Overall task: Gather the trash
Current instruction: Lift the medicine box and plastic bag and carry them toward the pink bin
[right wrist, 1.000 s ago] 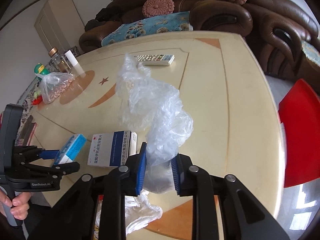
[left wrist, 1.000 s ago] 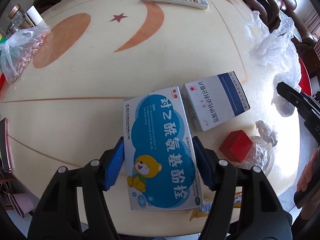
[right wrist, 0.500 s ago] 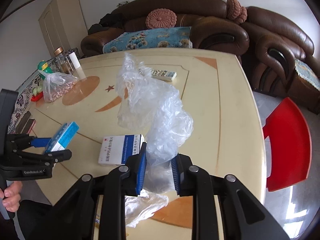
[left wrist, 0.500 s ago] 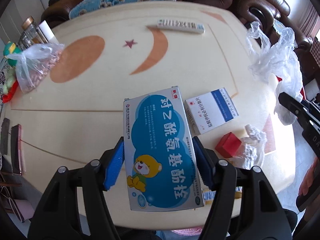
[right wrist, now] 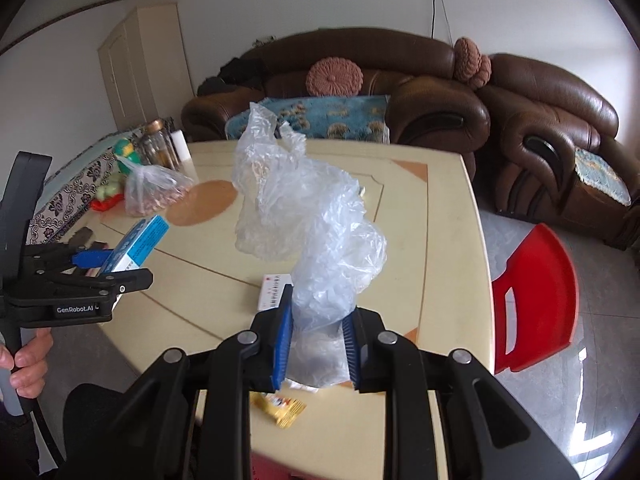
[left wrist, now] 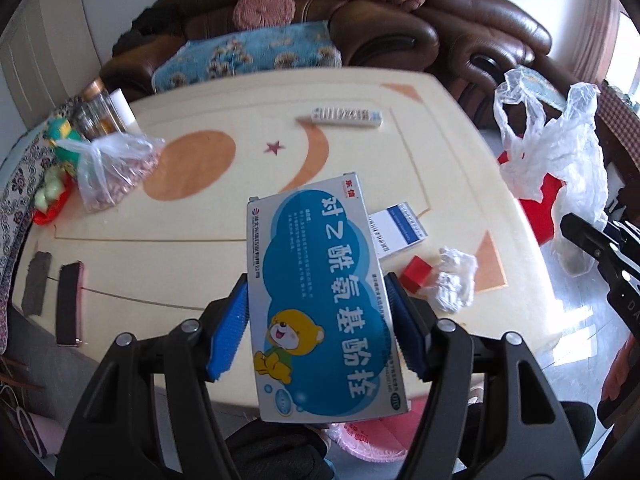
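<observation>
My left gripper is shut on a blue and white medicine box with a cartoon bear and holds it well above the table; it also shows in the right wrist view. My right gripper is shut on a clear plastic bag, held up over the table's near edge; the bag shows at the right of the left wrist view. On the cream table lie a white and blue box, a red cube, a crumpled white wad and a yellow wrapper.
A remote control lies at the far side. A bag of nuts, jars and toys stand at the far left. A phone lies at the left edge. A red chair stands right of the table. Brown sofas behind.
Both grippers have risen and pulled back from the table, the left one with the bear box, the right one with the bag. More of the room shows.
</observation>
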The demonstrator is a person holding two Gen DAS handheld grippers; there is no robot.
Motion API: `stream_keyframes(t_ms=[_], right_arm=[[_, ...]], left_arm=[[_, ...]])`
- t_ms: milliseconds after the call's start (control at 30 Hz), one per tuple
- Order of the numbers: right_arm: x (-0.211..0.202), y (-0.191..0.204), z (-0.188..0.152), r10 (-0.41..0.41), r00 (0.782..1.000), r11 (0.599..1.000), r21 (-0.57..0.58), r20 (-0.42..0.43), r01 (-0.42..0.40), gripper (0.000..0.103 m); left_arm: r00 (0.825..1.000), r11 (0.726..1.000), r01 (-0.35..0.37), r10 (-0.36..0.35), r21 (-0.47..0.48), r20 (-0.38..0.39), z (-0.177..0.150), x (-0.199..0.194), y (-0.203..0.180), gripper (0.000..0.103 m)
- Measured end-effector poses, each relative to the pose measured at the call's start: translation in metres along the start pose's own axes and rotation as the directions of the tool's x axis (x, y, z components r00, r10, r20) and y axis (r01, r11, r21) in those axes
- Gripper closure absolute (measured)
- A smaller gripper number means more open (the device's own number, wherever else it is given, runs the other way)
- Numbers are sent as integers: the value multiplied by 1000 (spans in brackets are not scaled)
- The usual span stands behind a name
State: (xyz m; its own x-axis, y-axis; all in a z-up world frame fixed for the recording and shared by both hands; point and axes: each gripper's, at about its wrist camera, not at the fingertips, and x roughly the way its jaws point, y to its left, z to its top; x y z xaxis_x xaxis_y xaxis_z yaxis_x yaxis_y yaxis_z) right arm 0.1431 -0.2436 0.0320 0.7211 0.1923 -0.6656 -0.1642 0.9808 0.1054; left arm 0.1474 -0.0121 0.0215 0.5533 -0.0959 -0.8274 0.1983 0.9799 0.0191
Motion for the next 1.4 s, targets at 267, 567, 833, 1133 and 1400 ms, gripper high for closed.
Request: stream_keyframes(t_ms=[267,567,833,1133,1400], right_arm=[[-62,26,-22,1,999,999,-35,38,0,80],[-105,50,-59,-5,999,998,-62,33,7,80],[-125,63,-90,-17,1000,996,-85,5,17,80],[-121,67,-126,-10,998,997,-71,-62,6,80],[-107,67,-153,-5,993,999,-51,-120,-1,80]], left_arm=[[997,999,8,-11,43,82,-26,-61,-6,38],[993,996,16,-25,87,111,-59,-92,-19,38],[993,993,33,-46,114,106,-84,-96,-30,38],[996,989,81,-86,123,34,-110,-72,-38,38],[994,984,107,-105,141,-26,-133,-48,-48,38]])
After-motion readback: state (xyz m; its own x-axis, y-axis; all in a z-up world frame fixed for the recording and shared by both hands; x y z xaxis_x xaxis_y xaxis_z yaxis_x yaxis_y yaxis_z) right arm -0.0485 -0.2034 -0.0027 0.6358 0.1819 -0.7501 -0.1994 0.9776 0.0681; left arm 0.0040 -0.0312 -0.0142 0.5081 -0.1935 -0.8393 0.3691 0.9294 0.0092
